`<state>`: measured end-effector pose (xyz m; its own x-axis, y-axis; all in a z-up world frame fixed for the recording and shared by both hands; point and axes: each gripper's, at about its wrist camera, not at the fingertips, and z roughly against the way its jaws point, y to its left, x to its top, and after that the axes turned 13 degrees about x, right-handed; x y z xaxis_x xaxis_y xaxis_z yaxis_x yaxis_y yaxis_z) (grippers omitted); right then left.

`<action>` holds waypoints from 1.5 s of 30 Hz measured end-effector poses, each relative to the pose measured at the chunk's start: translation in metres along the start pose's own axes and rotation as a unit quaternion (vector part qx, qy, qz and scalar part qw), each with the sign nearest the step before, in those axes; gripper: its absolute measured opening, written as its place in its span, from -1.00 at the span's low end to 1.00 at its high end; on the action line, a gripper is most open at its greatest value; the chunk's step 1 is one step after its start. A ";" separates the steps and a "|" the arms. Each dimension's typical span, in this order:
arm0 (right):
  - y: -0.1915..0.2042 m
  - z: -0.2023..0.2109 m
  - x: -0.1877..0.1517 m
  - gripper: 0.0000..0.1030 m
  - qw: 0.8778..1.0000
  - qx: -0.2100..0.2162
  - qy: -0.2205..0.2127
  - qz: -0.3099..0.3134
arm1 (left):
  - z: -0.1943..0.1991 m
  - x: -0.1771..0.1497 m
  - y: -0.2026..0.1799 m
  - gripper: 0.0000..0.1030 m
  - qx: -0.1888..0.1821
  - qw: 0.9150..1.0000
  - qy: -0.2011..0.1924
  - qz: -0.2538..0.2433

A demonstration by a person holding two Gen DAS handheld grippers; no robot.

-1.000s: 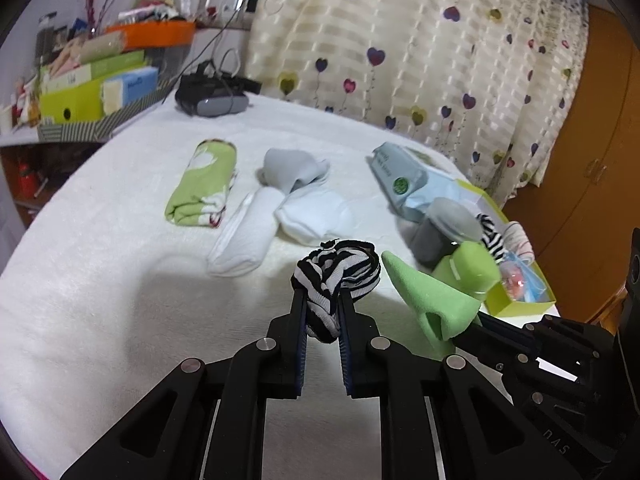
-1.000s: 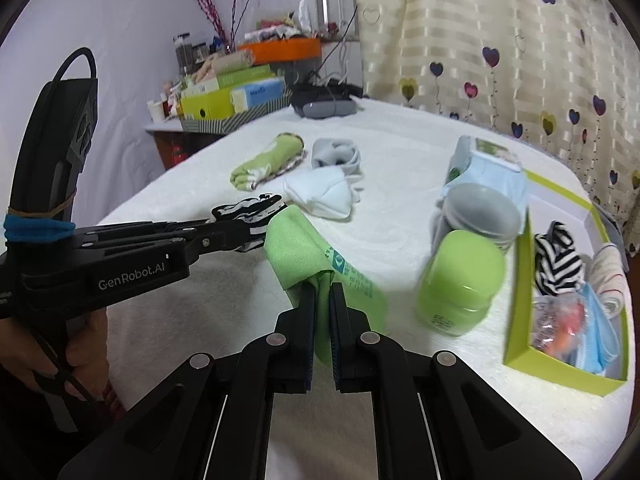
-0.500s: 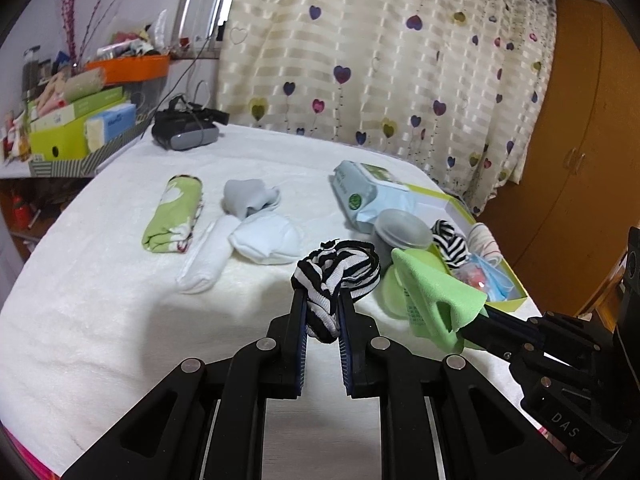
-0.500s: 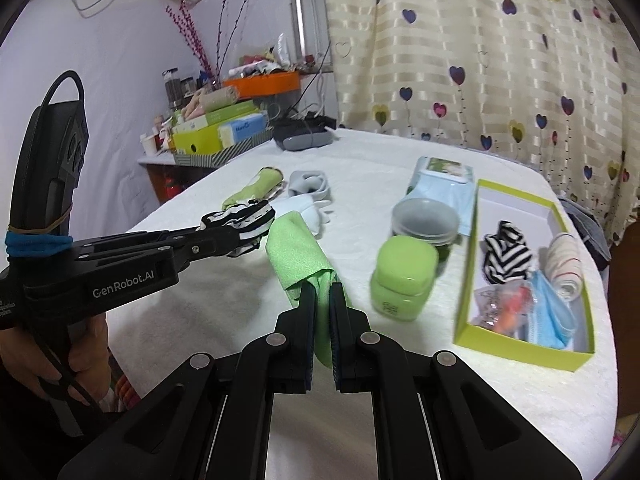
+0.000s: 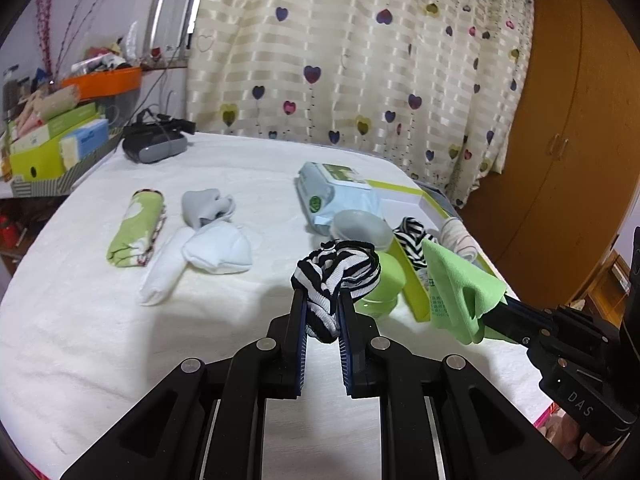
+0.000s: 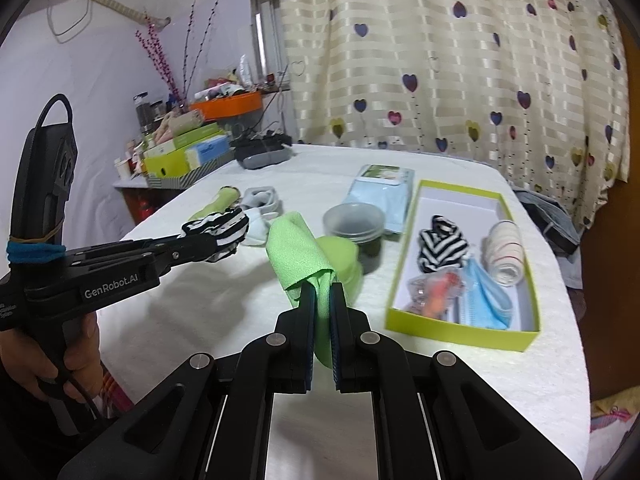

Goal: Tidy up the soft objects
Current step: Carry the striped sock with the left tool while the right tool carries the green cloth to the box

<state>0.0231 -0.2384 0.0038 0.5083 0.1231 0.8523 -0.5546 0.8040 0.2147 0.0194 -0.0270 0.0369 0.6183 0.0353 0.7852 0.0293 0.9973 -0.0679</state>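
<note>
Left tool (image 5: 322, 312) clenches a black-and-white striped sock (image 5: 337, 268); right tool (image 6: 320, 304) clenches a folded green cloth (image 6: 298, 246), both likely bound for the lime-green cardboard box (image 6: 460, 330) at the table's right edge.

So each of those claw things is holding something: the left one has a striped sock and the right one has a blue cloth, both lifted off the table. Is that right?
Nearly. The left gripper does hold the striped sock, but the cloth in the right gripper is green, not blue. The right wrist view shows it plainly. Both are lifted off the table.
</note>
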 end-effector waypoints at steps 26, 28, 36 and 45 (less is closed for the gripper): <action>-0.080 0.039 -0.001 -0.86 0.996 -0.058 -0.030 -0.062 | -0.024 0.019 -0.086 -0.75 -0.054 0.997 0.007 -0.059; -0.086 0.040 0.000 -0.86 0.995 -0.062 -0.031 -0.065 | -0.027 0.021 -0.092 -0.75 -0.058 0.996 0.009 -0.063; -0.107 0.038 0.002 -0.86 0.994 -0.070 -0.029 -0.078 | -0.038 0.028 -0.112 -0.75 -0.067 0.995 0.016 -0.076; -0.124 0.029 0.002 -0.86 0.993 -0.076 -0.022 -0.086 | -0.050 0.029 -0.133 -0.75 -0.082 0.992 0.027 -0.090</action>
<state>0.0739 -0.3546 -0.0070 0.5565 -0.0462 0.8296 -0.3540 0.8901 0.2870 0.0726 -0.1622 0.0376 0.6319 -0.1497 0.7605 0.2672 0.9631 -0.0324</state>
